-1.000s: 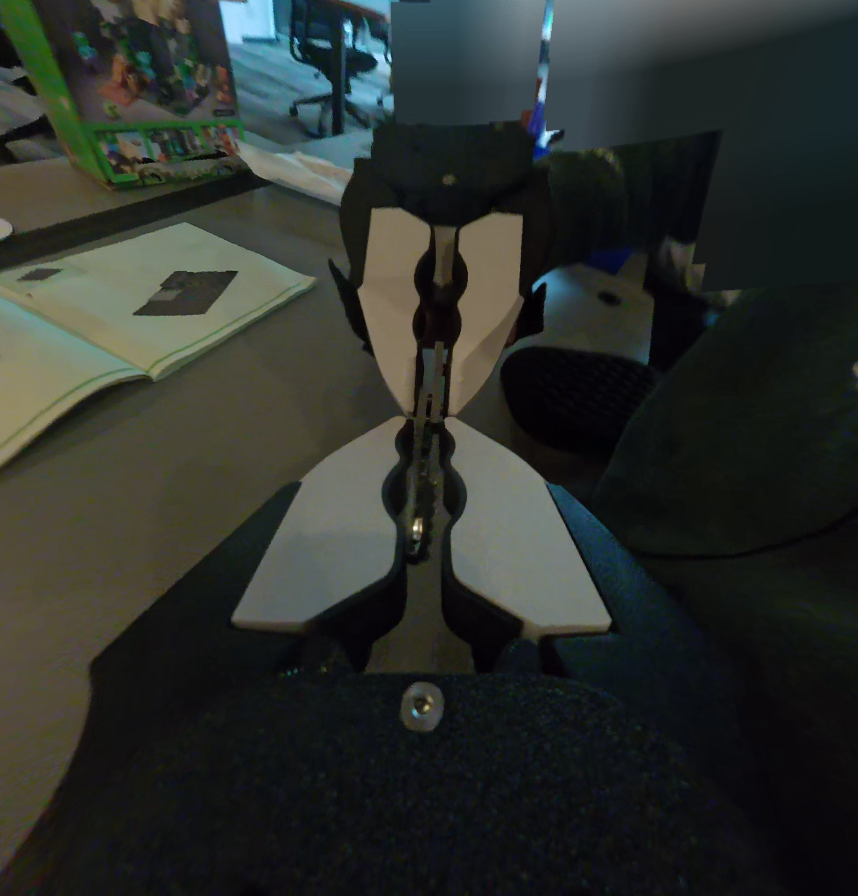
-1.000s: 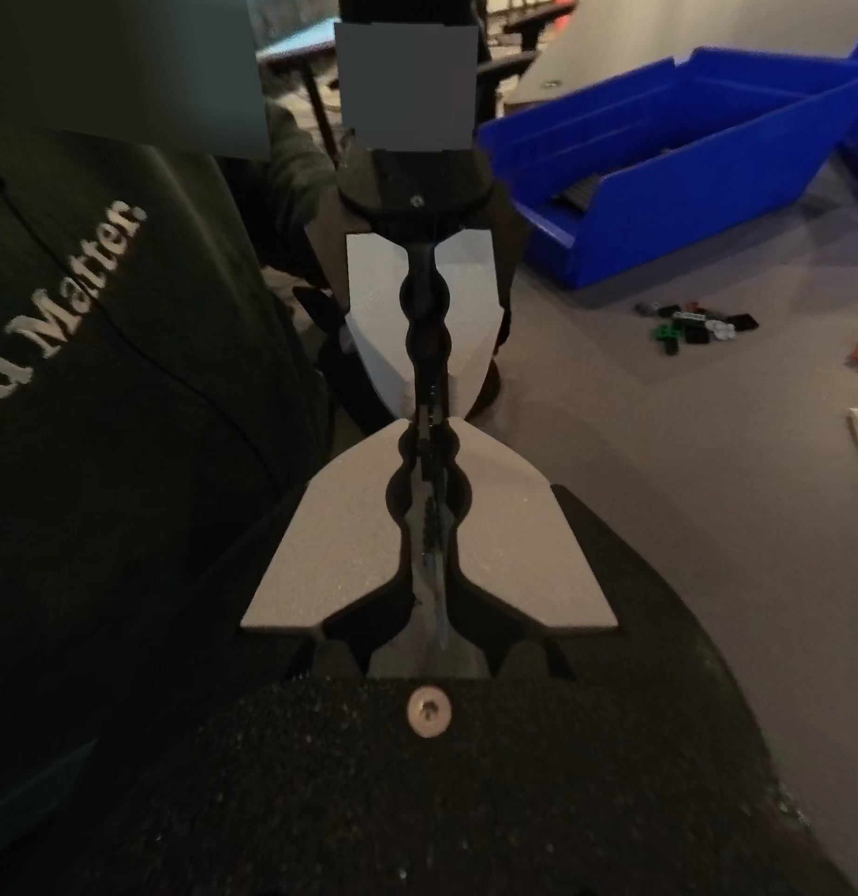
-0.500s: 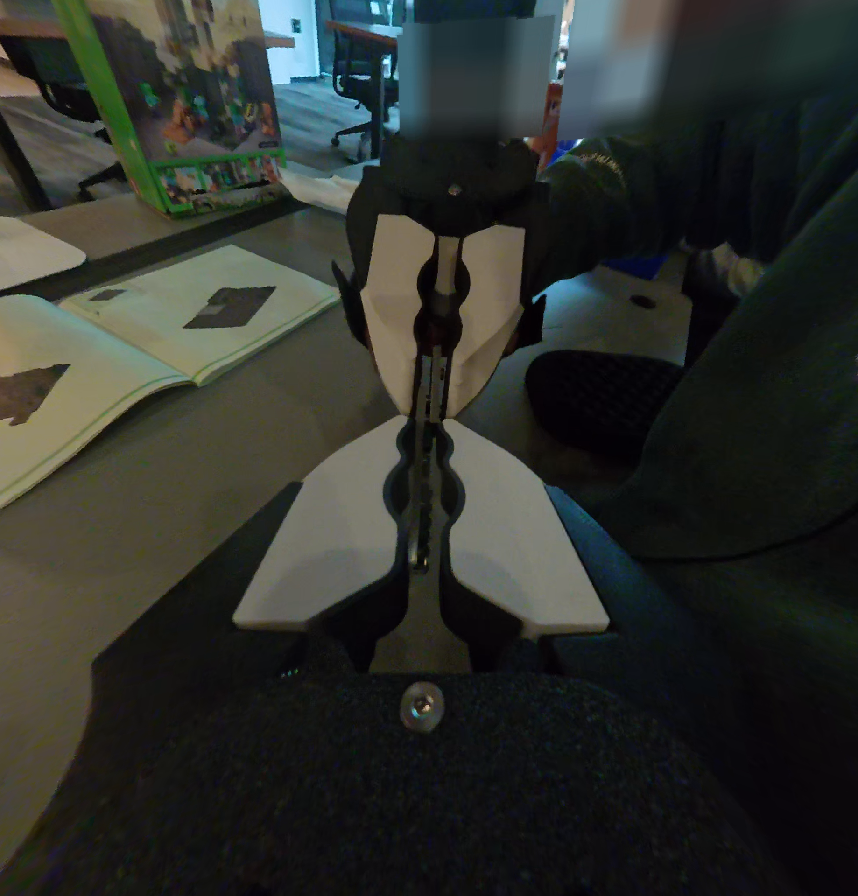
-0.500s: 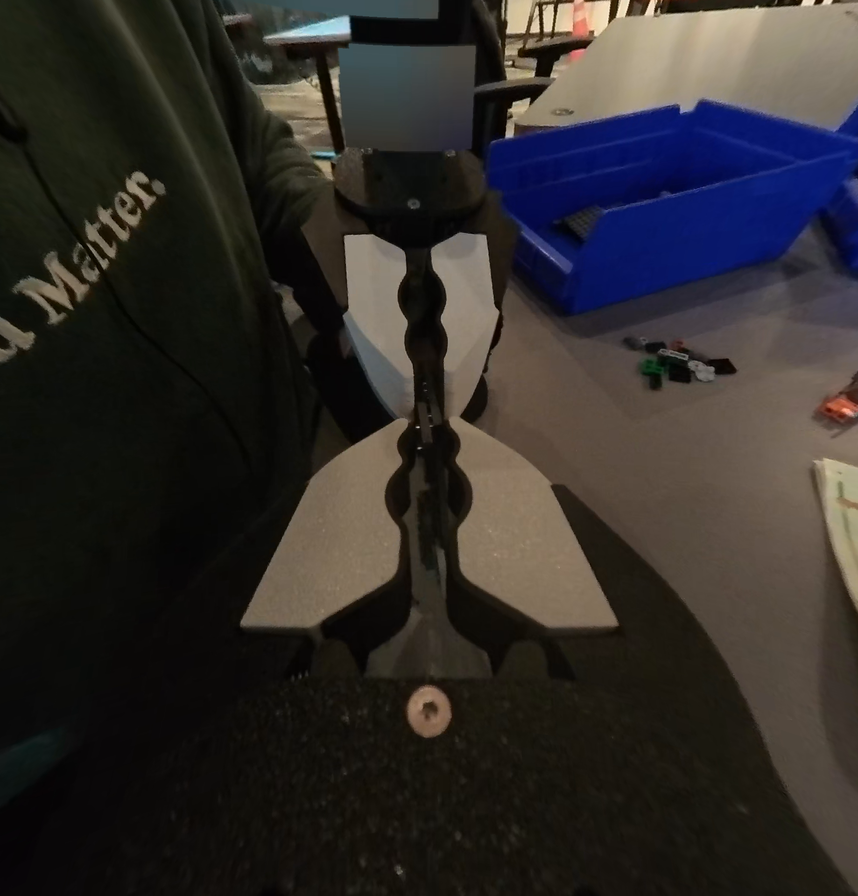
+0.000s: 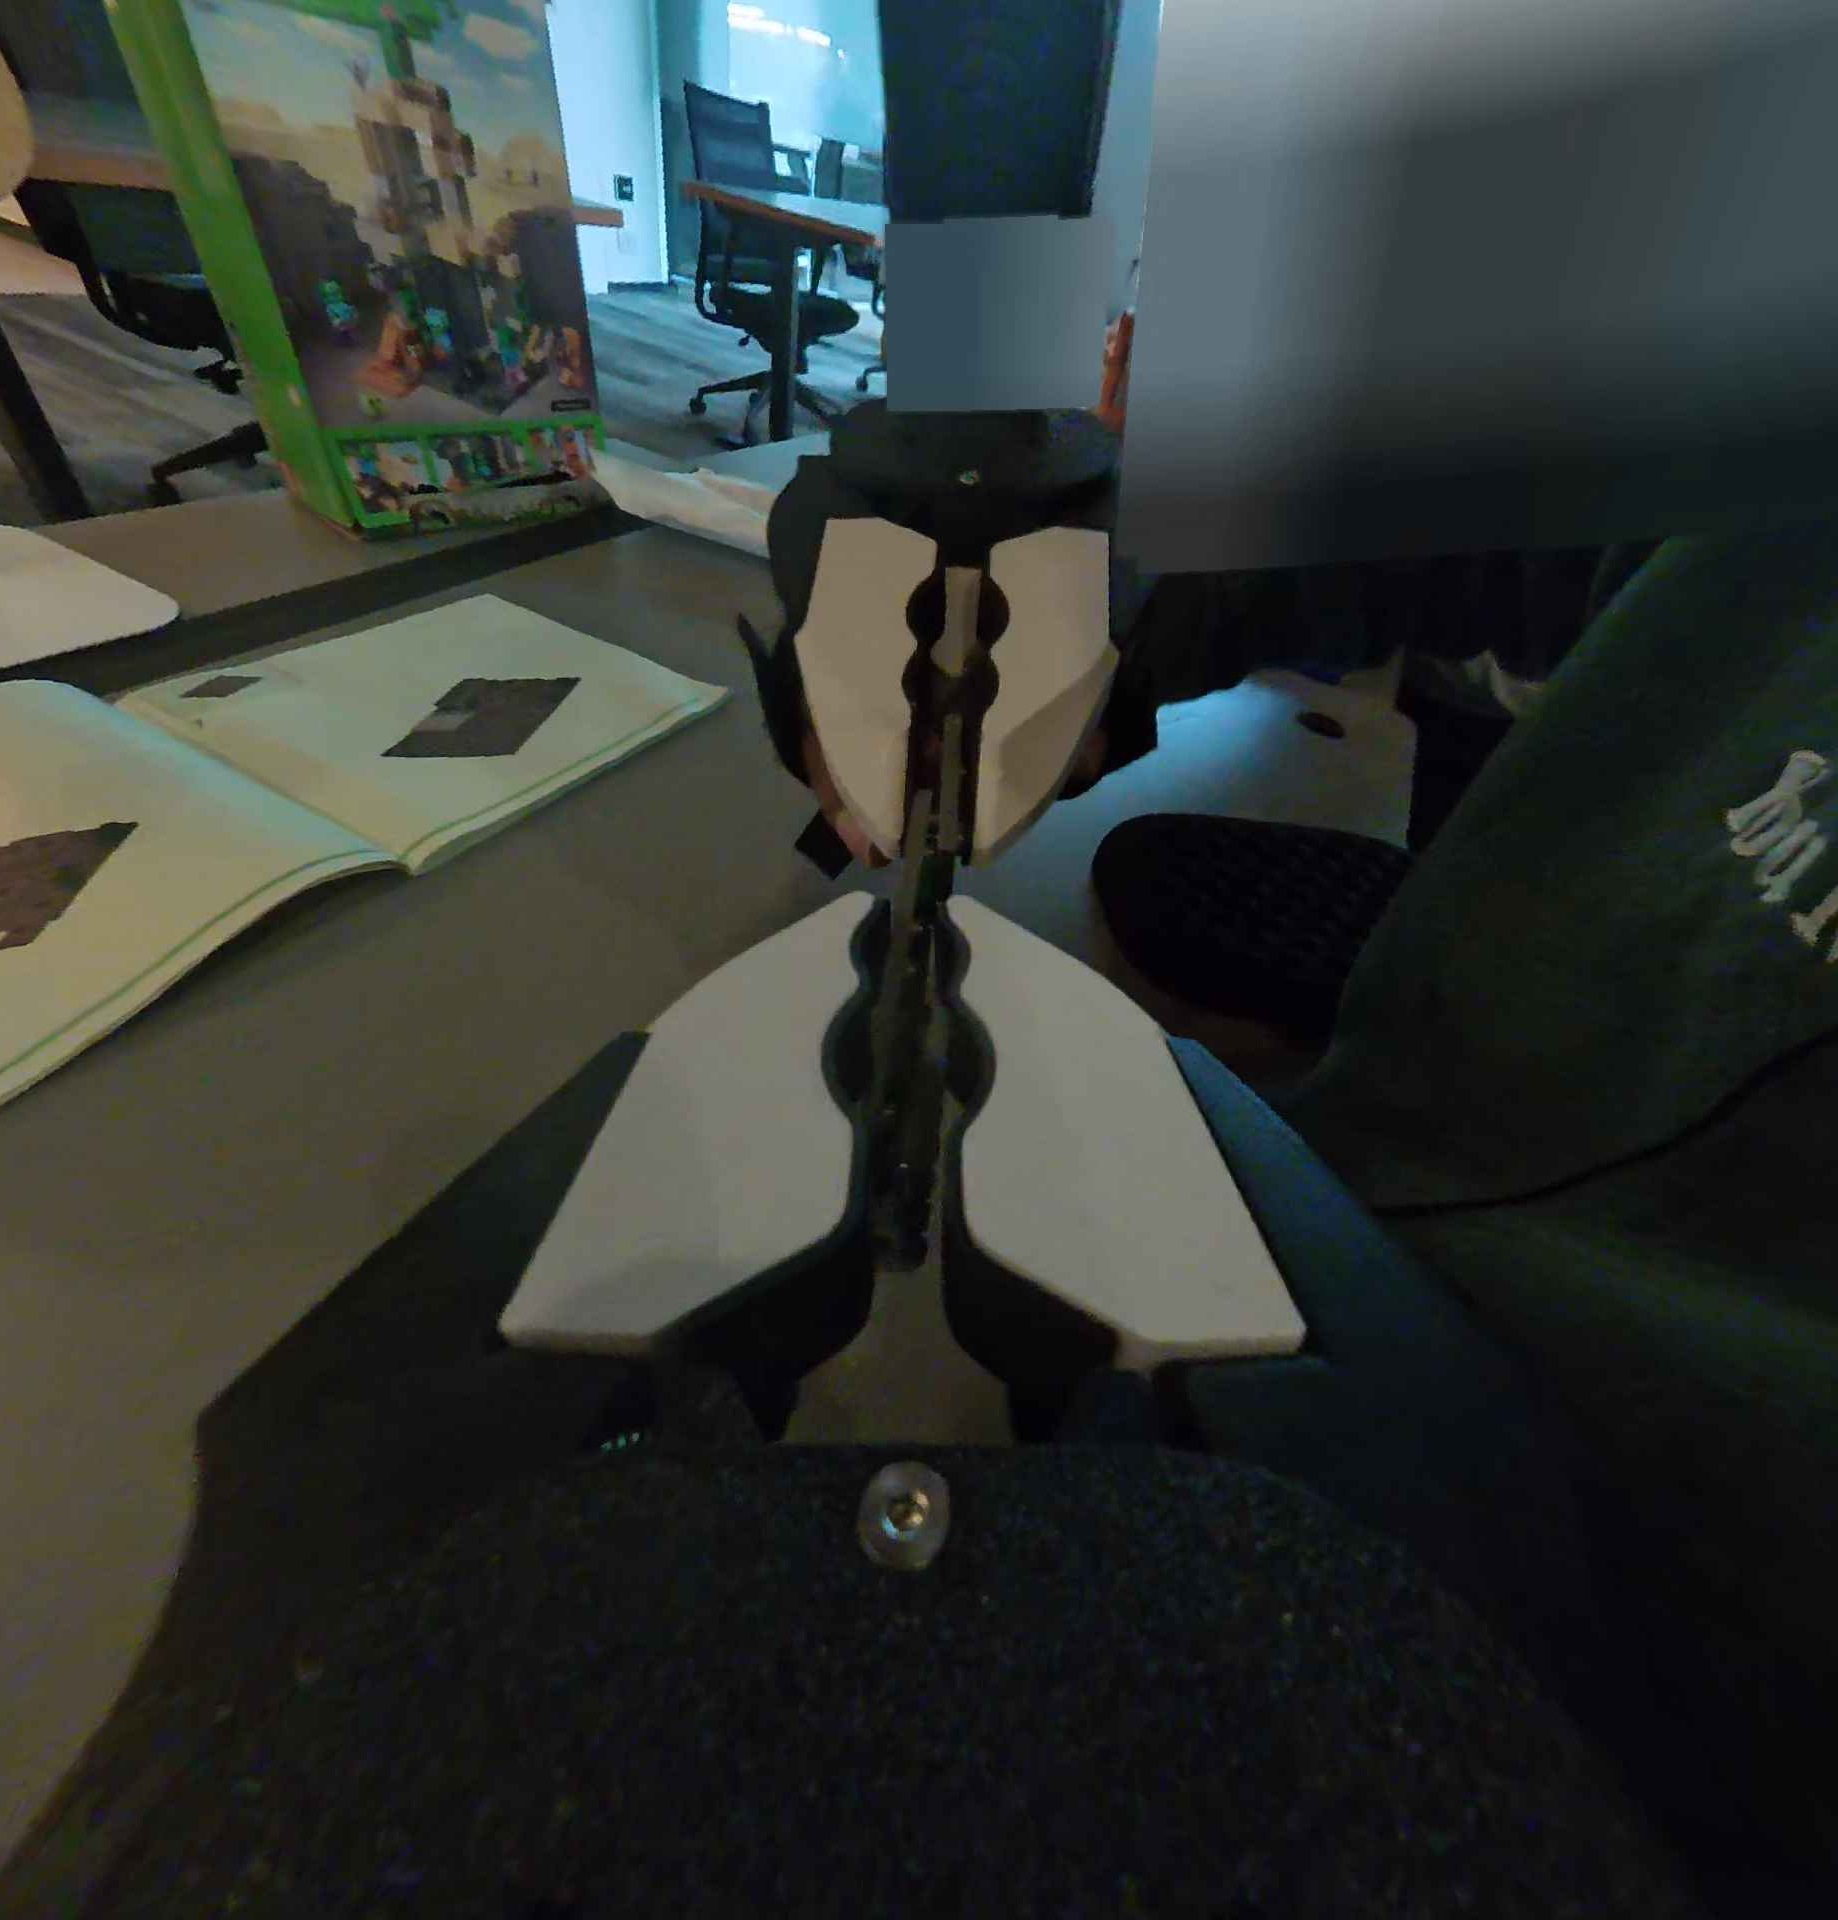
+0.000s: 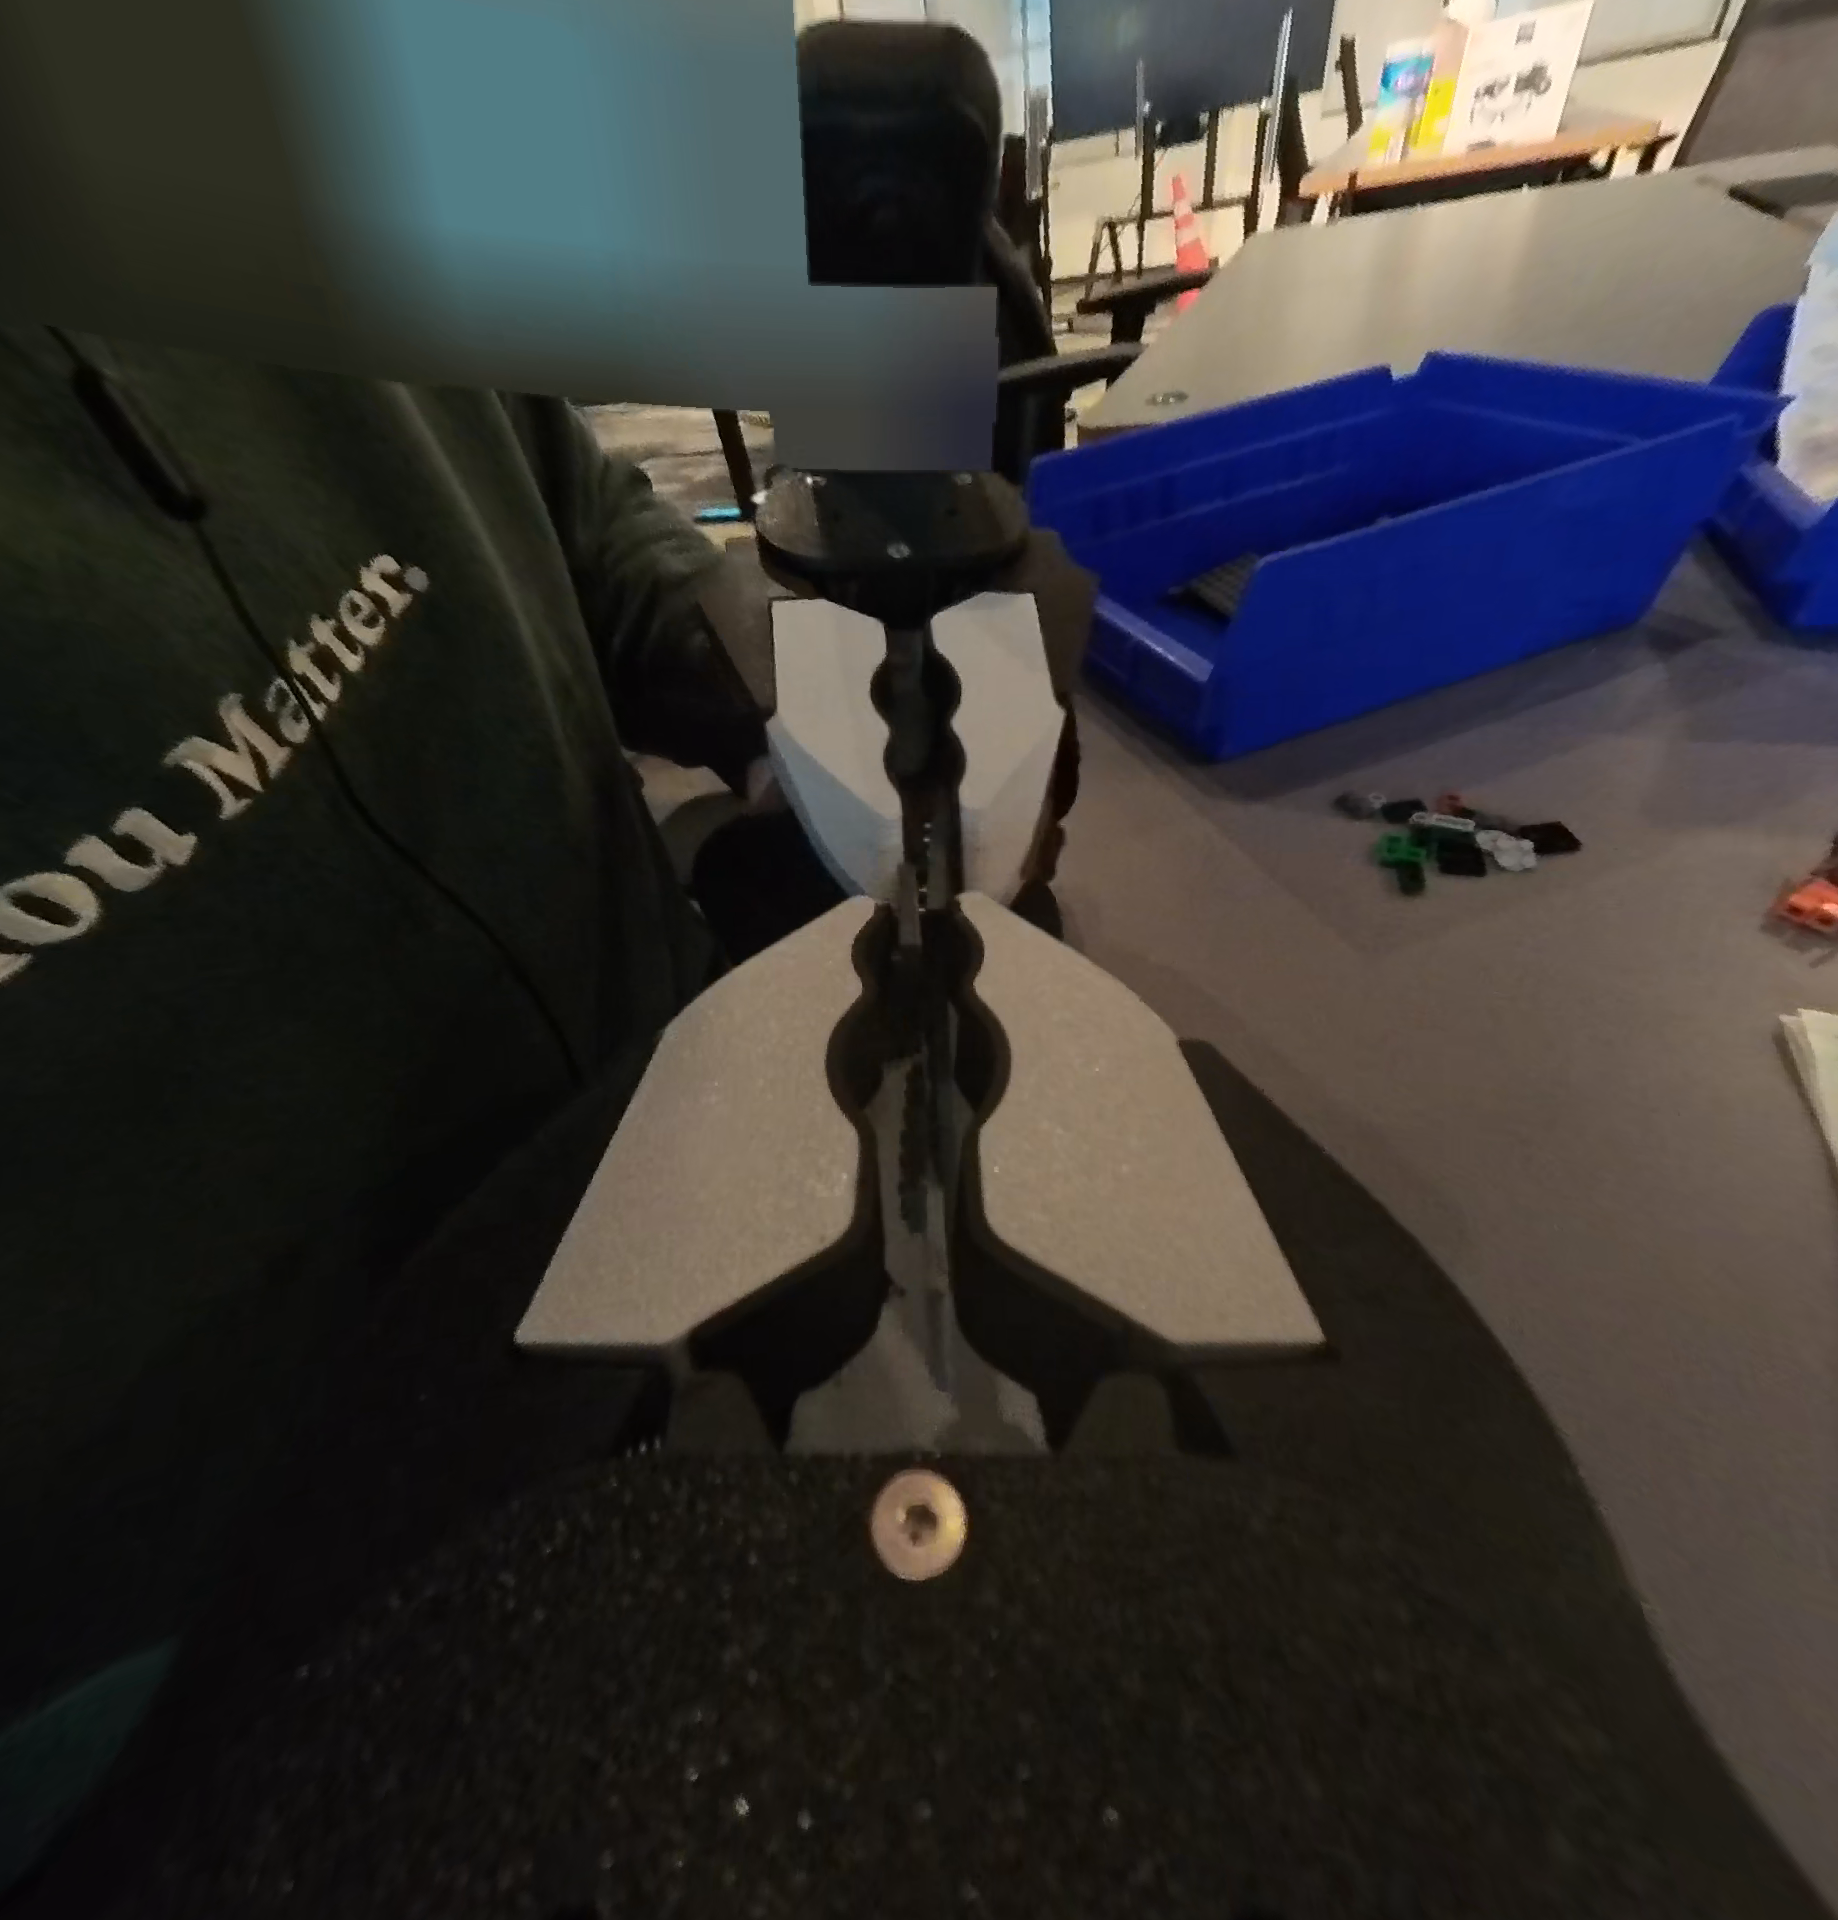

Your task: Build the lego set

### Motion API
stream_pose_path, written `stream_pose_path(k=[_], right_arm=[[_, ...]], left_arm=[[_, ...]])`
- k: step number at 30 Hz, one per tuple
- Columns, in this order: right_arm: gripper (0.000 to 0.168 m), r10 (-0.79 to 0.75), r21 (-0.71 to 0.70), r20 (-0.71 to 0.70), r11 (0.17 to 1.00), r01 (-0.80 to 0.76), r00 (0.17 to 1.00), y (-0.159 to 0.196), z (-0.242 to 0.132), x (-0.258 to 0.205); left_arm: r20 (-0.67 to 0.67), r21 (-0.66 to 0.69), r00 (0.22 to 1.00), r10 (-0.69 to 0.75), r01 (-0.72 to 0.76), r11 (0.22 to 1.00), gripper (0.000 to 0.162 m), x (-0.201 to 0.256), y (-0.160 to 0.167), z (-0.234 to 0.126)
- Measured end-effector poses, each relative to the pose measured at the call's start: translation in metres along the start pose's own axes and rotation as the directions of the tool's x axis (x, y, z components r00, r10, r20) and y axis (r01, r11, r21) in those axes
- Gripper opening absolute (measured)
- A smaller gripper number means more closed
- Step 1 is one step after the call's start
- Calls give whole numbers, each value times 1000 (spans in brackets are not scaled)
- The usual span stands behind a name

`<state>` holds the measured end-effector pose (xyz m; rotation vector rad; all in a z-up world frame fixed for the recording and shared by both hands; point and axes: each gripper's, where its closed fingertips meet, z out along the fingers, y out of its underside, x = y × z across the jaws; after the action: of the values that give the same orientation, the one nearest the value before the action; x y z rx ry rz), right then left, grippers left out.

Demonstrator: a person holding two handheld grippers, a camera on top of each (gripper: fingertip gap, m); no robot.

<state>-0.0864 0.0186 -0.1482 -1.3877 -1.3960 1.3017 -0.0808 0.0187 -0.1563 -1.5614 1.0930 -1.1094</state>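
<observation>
Thin dark studded plate [image 5: 920,1049] edge-on, long axis running between left hand-held gripper [image 5: 920,914] and right hand-held gripper [image 6: 920,914], both clamped on it.

left claw [image 5: 920,940] pads: I read matt white foam-like faces, on grainy black printed plastic
right claw [image 6: 920,935] body: rough speckled black plastic, one shiny metal screw [image 6: 917,1525]
thin plate [image 6: 923,1049] between them: dark studded plastic
bin [image 6: 1414,613] right of my right claw: glossy blue plastic
booklet [image 5: 271,790] left of my left claw: smooth paper
table [image 6: 1310,1091]: matt grey
</observation>
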Motion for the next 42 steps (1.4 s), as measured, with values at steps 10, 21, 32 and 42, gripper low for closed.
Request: stream_pose_path(k=[10, 21, 32, 42], right_arm=[[9, -13, 17, -21, 1000, 13, 1000, -3, -2, -1], [9, -16, 65, -28, 998, 18, 999, -8, -4, -3], [9, -2, 177, -63, 984, 13, 998, -21, -4, -5], [9, -77, 212, -86, 973, 94, 993, -26, 0, -16]], left_arm=[[8, -9, 996, 90, -90, 996, 5, 2, -4, 0], [15, 21, 993, 115, -115, 993, 5, 5, -10, 1], [-2, 169, 999, 43, -42, 985, 7, 8, -30, -3], [5, 202, 985, 175, -173, 964, 10, 19, -42, -7]])
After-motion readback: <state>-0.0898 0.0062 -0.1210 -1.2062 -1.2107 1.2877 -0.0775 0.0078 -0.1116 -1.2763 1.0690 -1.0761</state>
